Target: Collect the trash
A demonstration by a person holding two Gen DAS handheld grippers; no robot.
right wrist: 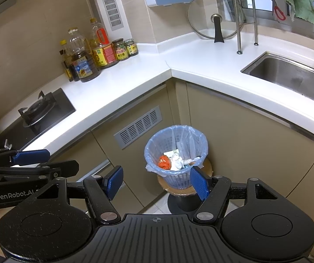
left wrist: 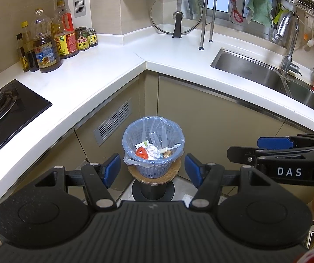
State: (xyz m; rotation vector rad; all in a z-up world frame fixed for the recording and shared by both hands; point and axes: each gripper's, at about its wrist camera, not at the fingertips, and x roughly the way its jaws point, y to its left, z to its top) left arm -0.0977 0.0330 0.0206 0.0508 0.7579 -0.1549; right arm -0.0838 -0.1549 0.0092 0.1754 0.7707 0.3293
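A small blue mesh bin [left wrist: 153, 146] with a clear liner bag stands on a round stool [left wrist: 154, 177] in the cabinet corner, below the counter; it also shows in the right wrist view [right wrist: 176, 153]. Inside lie trash pieces: an orange-red wrapper [left wrist: 141, 152], crumpled white paper [left wrist: 153, 151] and a white stick. My left gripper [left wrist: 152, 172] is open and empty, held above and in front of the bin. My right gripper [right wrist: 157, 183] is open and empty, also above the bin; it shows from the side in the left wrist view [left wrist: 273, 148].
A white L-shaped counter [left wrist: 113, 65] wraps the corner. Oil and sauce bottles [left wrist: 47, 43] stand at the back left, a gas hob [left wrist: 1, 107] at the left, a glass lid [left wrist: 176, 13] at the back, a steel sink [left wrist: 255, 70] and tap at the right.
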